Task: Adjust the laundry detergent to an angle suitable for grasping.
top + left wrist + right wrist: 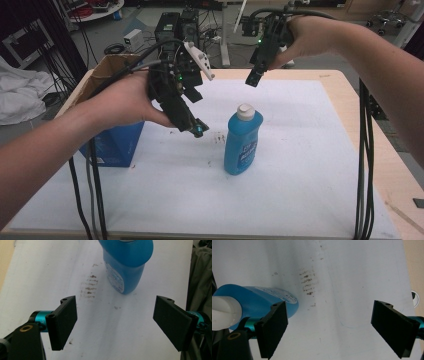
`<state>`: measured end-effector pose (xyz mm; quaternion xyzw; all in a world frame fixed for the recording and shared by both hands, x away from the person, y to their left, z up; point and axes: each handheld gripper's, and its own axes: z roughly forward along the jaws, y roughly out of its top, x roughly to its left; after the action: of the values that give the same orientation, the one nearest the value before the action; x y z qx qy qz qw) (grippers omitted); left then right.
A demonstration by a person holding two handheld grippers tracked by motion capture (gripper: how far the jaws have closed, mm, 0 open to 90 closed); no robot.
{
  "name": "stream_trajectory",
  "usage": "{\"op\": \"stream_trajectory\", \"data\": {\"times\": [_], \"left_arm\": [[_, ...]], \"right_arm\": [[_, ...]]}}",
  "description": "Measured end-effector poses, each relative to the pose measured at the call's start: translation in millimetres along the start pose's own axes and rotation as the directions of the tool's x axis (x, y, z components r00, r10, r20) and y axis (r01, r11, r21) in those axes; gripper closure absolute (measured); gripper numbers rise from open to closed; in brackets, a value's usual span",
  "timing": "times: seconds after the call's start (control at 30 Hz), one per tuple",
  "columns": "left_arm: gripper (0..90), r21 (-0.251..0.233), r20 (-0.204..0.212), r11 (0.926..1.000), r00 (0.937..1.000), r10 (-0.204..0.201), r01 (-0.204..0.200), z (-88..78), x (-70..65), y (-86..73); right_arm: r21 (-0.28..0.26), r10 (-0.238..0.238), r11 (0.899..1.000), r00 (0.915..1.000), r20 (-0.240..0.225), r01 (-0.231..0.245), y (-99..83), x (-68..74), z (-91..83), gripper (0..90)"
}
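Observation:
A blue bottle with a white cap stands upright on the white sheet near the table's middle. My left gripper hangs above the sheet just left of the bottle, open and holding nothing. In the left gripper view the blue bottle stands ahead, beyond the wide-apart jaws. My right gripper is held high behind the bottle, open too. In the right gripper view the blue bottle lies at the left, partly behind the left jaw, with its white cap at the edge.
A blue cardboard box with open flaps stands at the table's left edge, behind my left hand. Brown stains mark the sheet beside the bottle. Black cables hang down over the right side. Equipment clutters the floor beyond the table.

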<state>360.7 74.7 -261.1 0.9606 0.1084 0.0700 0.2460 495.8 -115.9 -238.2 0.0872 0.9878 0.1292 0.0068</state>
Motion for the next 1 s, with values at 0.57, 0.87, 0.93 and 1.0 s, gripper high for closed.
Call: {"op": "stream_trajectory", "data": {"times": [0.57,0.87,0.93,1.0], "left_arm": [[19.6,-0.091,-0.039,0.9926,0.9957,-0.084,0.08,37.2,-24.9,16.9],[19.6,-0.11,-0.05,0.9875,0.9916,-0.119,0.113,55.8,-31.8,28.4],[19.6,-0.106,-0.056,0.9878,0.9911,-0.121,0.114,59.5,-33.1,30.5],[19.6,-0.11,-0.056,0.9865,0.9901,-0.128,0.122,61.3,-33.5,31.1]], "right_arm": [[-0.002,0.002,1.0,1.0,-0.001,-0.002,-0.4,-0.5,0.1,13.5],[0.004,-0.003,1.0,1.0,-0.002,0.003,-0.5,-1.0,0.6,13.5],[0.002,0.003,1.0,1.0,-0.003,-0.003,-0.8,-0.9,0.2,13.5],[0.003,0.007,1.0,1.0,-0.003,-0.007,-0.9,-0.7,0.1,13.5]]}}
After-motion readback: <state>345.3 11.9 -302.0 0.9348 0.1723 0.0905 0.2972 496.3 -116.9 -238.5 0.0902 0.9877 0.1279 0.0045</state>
